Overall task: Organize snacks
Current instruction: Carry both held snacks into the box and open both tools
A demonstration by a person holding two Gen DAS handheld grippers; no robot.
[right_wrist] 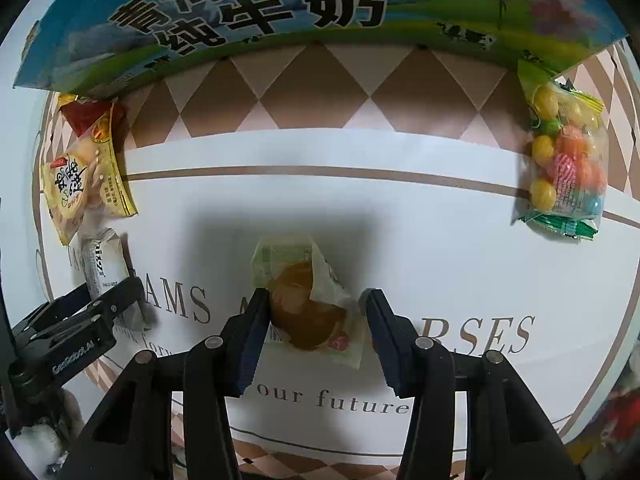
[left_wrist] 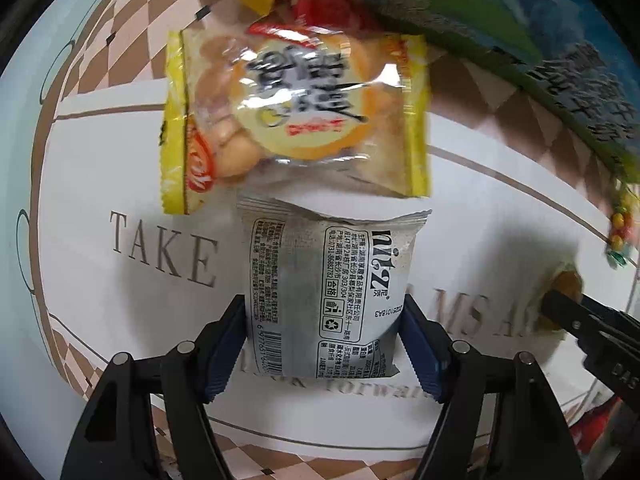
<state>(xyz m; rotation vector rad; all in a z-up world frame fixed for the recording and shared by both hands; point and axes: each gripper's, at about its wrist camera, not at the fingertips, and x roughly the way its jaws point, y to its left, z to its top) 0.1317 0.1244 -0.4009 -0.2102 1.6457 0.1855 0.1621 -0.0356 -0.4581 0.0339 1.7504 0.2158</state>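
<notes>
Snacks partly grouped, two more in hand

Your left gripper (left_wrist: pixel 324 344) pinches the grey packet (left_wrist: pixel 324 296) just near the yellow cracker packet (left_wrist: pixel 296 120). Your right gripper (right_wrist: pixel 316 328) straddles the wrapped bun (right_wrist: pixel 308 308) mid-bench; whether it grips, I cannot tell. The candy bag (right_wrist: pixel 568 164) lies far right, unsorted, beside the milk box (right_wrist: pixel 304 12).

A printed tablecloth (right_wrist: pixel 440 248) with lettering and a brown-and-pink diamond border (right_wrist: pixel 320 92)
</notes>
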